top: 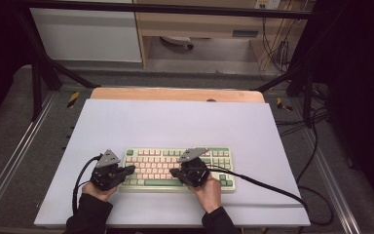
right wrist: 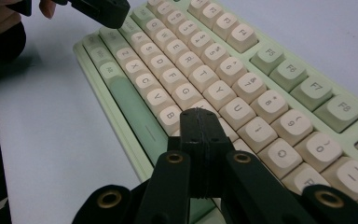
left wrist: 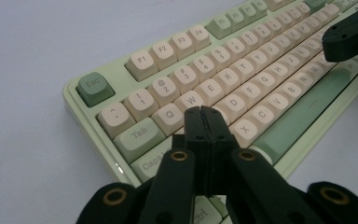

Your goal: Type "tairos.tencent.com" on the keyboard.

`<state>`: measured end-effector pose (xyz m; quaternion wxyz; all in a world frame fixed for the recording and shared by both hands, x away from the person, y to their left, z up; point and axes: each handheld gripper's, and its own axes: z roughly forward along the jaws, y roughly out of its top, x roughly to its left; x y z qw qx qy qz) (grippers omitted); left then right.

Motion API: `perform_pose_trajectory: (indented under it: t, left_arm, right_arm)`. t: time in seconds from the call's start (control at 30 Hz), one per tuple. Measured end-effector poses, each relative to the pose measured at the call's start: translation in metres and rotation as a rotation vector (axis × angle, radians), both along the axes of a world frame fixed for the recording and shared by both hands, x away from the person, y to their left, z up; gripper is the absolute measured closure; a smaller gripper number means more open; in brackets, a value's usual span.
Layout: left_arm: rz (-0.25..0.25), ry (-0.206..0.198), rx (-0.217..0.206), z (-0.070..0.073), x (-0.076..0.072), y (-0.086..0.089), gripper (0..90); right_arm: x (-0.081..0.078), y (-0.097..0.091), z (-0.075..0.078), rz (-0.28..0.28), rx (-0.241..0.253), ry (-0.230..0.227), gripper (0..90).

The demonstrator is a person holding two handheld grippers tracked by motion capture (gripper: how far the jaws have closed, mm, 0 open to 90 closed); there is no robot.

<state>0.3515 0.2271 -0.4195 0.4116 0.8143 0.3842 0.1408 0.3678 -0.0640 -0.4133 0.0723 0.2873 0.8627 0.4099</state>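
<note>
On the keyboard [left wrist: 223,79], keys read Esc, Tab.

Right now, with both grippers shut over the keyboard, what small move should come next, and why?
Probably lower the left gripper a little so its closed tip presses a key. Its jaws are shut and empty over the keys near A and S on the keyboard; contact can't be told. The right gripper, also shut, sits near H and J.
</note>
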Motion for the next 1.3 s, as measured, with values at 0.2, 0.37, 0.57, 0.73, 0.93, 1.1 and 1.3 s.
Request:
perform_pose_trajectory:
  t: [0.2,0.37,0.57,0.73,0.93,1.1,1.3]
  left_arm:
    - [-0.002,-0.002,-0.002,0.0,0.0,-0.001,89.6]
    - [-0.003,-0.004,-0.004,0.002,-0.001,-0.002,89.6]
    - [-0.025,-0.003,0.0,0.003,-0.002,-0.01,89.6]
    - [-0.047,-0.001,0.009,0.003,-0.003,-0.022,89.6]
    - [-0.063,0.005,0.014,0.002,-0.002,-0.033,89.6]
    - [-0.079,0.01,0.022,0.0,-0.003,-0.042,89.7]
    - [-0.1,0.019,0.044,-0.004,-0.003,-0.053,89.6]
  right_arm:
    - [-0.001,-0.005,0.003,-0.005,0.002,-0.005,90.0]
    - [-0.001,-0.008,0.001,-0.008,0.008,0.003,90.0]
    - [-0.001,-0.019,-0.001,-0.021,0.02,0.013,90.0]
    - [-0.001,-0.029,-0.001,-0.039,0.024,0.017,90.0]
    - [-0.002,-0.041,-0.004,-0.053,0.026,0.023,90.0]
    - [-0.003,-0.049,-0.003,-0.063,0.026,0.024,90.0]
    - [-0.005,-0.061,-0.005,-0.072,0.031,0.021,90.0]
